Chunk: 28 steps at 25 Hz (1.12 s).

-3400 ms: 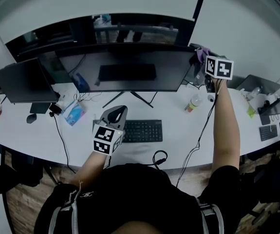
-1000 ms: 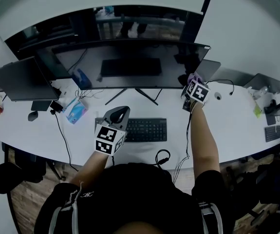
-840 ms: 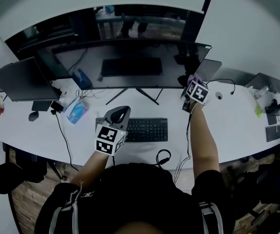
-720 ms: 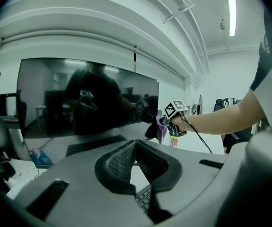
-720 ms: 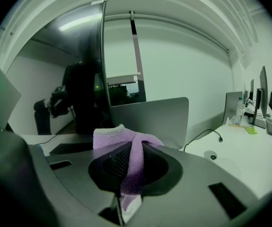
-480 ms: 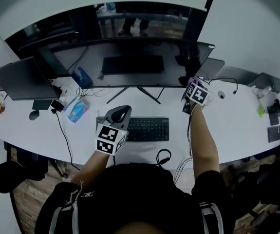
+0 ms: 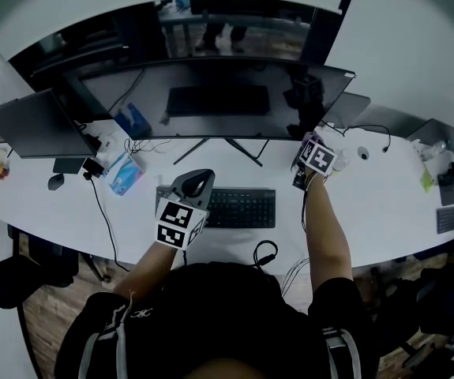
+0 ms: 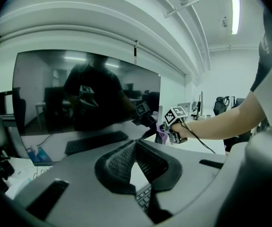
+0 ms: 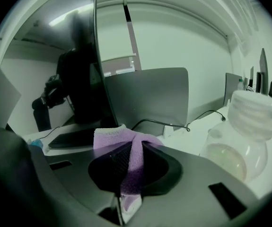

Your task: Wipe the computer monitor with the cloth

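Cloth (image 9: 108, 137) pinched in right tool (image 9: 133, 151) beside monitor (image 7: 211, 105) edge; left tool (image 8: 136, 144) clenched, empty.

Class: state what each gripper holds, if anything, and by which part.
The right gripper pinches the purple cloth at a bunched fold. The left gripper, shut, holds nothing.
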Each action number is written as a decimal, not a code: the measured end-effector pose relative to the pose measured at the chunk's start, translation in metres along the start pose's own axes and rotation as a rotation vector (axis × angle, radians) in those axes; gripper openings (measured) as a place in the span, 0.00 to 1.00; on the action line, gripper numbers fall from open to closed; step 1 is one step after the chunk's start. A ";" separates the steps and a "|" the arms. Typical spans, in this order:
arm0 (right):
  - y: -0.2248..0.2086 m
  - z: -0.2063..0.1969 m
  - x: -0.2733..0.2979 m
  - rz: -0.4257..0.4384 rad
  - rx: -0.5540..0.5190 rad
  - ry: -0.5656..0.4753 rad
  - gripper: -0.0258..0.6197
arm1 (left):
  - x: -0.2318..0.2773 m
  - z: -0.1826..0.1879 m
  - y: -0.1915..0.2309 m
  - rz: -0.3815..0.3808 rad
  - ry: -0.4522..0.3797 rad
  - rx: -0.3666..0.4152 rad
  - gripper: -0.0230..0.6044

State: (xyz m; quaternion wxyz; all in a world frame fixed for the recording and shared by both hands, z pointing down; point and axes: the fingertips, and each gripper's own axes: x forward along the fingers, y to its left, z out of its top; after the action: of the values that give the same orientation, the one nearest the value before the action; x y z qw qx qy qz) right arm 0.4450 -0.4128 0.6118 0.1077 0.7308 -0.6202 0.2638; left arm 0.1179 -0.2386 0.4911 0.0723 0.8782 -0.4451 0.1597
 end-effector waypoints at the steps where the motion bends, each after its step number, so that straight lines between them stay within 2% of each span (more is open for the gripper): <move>1: 0.000 -0.003 0.002 0.001 0.002 0.005 0.15 | 0.000 -0.001 0.001 0.001 0.002 0.000 0.06; 12: 0.000 -0.020 0.011 -0.028 -0.019 0.032 0.15 | -0.005 -0.003 0.006 0.010 0.005 0.000 0.06; 18: 0.008 -0.038 0.012 0.004 -0.003 0.087 0.15 | -0.009 -0.007 0.006 0.014 0.006 -0.003 0.06; 28: 0.016 -0.043 0.013 0.026 0.045 0.094 0.15 | -0.016 -0.007 0.010 0.026 0.006 -0.010 0.06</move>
State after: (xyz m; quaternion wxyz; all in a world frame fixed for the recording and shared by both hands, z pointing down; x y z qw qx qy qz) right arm 0.4202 -0.4060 0.6523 0.1166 0.7117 -0.6179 0.3131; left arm 0.0992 -0.2304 0.4917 0.0760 0.8714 -0.4571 0.1612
